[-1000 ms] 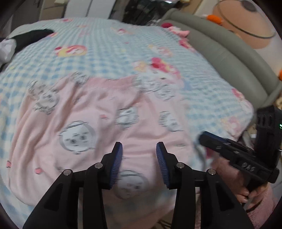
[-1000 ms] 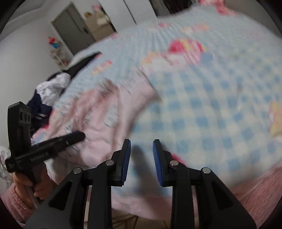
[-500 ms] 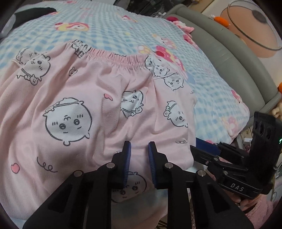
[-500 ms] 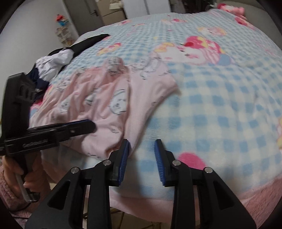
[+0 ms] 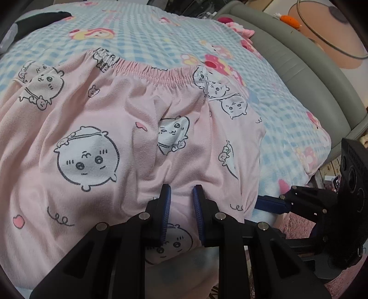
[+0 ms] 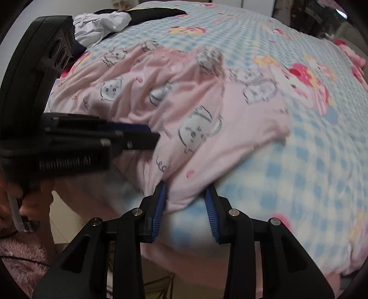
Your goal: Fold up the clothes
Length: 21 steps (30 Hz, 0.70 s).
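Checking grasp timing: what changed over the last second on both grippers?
The left gripper has just been closing its jaws, now pinched on the near edge of the pink pants. The right gripper came down to the pants' corner, fabric between its jaws, not clearly pressed. Pants and blanket otherwise lie as before.

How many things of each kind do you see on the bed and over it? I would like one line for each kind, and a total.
Pink printed garments: 1, the pink pyjama bottoms
Heaps of dark and white clothes: 1, the clothes pile
Blankets: 1, the blue checked blanket
Grippers: 2, the left gripper and the right gripper
Total: 5
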Tool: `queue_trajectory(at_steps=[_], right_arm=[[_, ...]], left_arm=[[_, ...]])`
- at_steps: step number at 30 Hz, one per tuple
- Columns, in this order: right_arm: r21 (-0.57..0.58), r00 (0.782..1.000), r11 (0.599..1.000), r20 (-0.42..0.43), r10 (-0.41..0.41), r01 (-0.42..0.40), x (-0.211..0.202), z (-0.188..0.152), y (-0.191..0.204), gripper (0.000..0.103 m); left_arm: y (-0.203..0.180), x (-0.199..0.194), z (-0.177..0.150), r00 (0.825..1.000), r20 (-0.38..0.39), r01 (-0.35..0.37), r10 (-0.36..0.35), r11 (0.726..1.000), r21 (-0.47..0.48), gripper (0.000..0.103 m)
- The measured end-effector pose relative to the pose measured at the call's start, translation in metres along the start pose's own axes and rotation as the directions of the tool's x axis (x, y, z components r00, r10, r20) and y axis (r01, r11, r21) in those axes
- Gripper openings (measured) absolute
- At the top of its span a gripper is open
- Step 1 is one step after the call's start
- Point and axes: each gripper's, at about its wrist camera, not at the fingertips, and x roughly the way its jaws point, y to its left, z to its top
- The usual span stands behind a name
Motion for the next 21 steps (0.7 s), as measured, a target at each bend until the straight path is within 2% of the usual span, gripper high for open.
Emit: queue_trajectory(at_steps=[3,5,8,10,12,14,15,18,21], right_arm=[[-0.004,1.0,1.0,-0.02,-0.017,0.017,-0.004,-0.009,-0.001,0.031],[-0.061,0.996,0.996,-0.056,-0.067,0.063,-0.004,-0.016,0.004,0.031],[-0.046,0.997,0.997,-0.041,-0.066,0.064,-0.015,-0.024,0.002,0.031],[0.022,0.998,0.999,0.049,-0.026,0.025,-0.035,-0.018,-0.003,0.031],[0.09,0.989,0.996,0.147,0.009,-0.023,-0.055,-0.011,-0.009,0.033],[0.128,0.973,0.99,0.228,0.033,-0.063,-0.069,-0.003,-0.01,0.033],[0.116,0.972,0.992,0.234,0.029,-0.058,-0.066,0.002,-0.006,0.033],[0.055,0.984,0.998,0.176,-0.023,0.013,-0.037,0.011,0.01,0.033],[0.035,0.99,0.997,0.12,-0.075,0.072,-0.011,0.007,0.02,0.033]], left_arm=[[-0.001,0.001,0.001,1.0,-0.001,-0.008,0.008,1.0,0.007,0.022],[-0.001,0.001,0.001,1.0,-0.003,-0.011,0.011,1.0,0.008,0.022],[0.0,-0.002,-0.001,1.0,0.017,0.005,-0.005,1.0,0.005,0.024],[-0.001,-0.008,-0.003,0.999,0.036,0.027,-0.027,1.0,0.006,0.027],[-0.005,-0.018,-0.003,0.997,0.06,0.039,-0.04,0.999,0.01,0.031],[-0.011,-0.033,-0.003,0.995,0.102,0.015,-0.018,0.999,0.034,0.041],[-0.012,-0.042,-0.003,0.992,0.126,-0.015,0.009,0.999,0.048,0.044],[-0.004,-0.063,0.0,0.983,0.169,-0.076,0.07,0.996,0.035,0.047],[0.02,-0.075,-0.004,0.979,0.168,-0.118,0.119,0.993,-0.016,0.048]])
